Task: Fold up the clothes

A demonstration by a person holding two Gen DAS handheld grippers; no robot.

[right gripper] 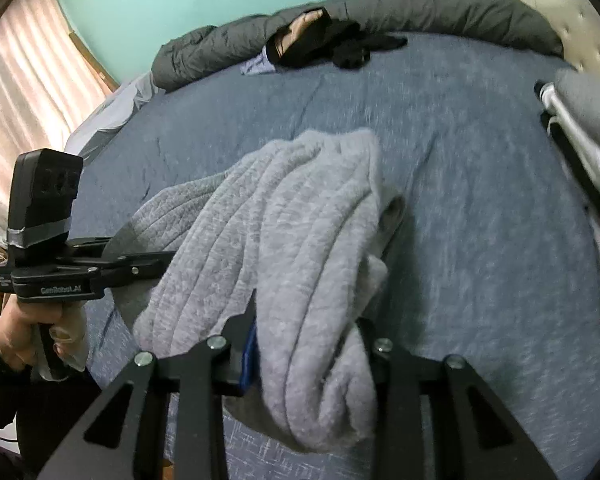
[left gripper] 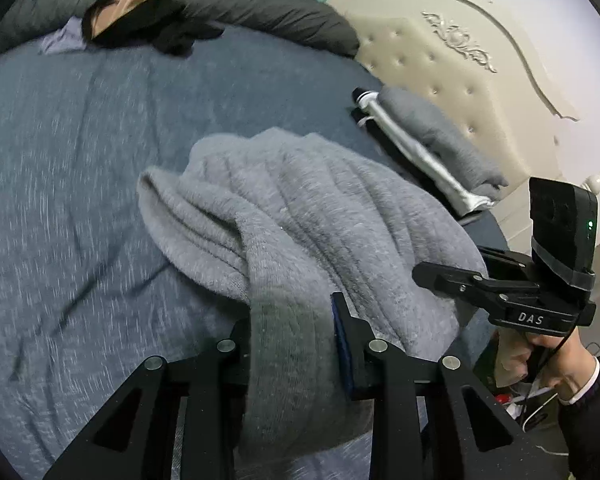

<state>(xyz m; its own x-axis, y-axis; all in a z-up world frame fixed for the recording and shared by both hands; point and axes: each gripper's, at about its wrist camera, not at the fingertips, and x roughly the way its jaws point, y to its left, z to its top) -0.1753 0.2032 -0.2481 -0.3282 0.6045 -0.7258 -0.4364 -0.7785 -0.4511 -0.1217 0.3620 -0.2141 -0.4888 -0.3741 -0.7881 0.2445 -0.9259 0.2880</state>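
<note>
A light grey ribbed fleece garment (left gripper: 300,208) lies bunched on the blue bedcover (left gripper: 80,160). My left gripper (left gripper: 292,320) is shut on a thick fold of it at the near edge. My right gripper (right gripper: 306,320) is shut on another fold of the same garment (right gripper: 284,220). In the left wrist view the right gripper (left gripper: 452,276) reaches in from the right side, its fingertips against the cloth. In the right wrist view the left gripper (right gripper: 140,260) reaches in from the left. Both ends are lifted off the bed.
A dark grey duvet (left gripper: 240,4) is rolled along the far edge of the bed, with black clothes (left gripper: 148,20) and a lilac cloth (left gripper: 64,38) by it. Folded grey, white and black clothes (left gripper: 432,140) lie by the cream tufted headboard (left gripper: 480,60).
</note>
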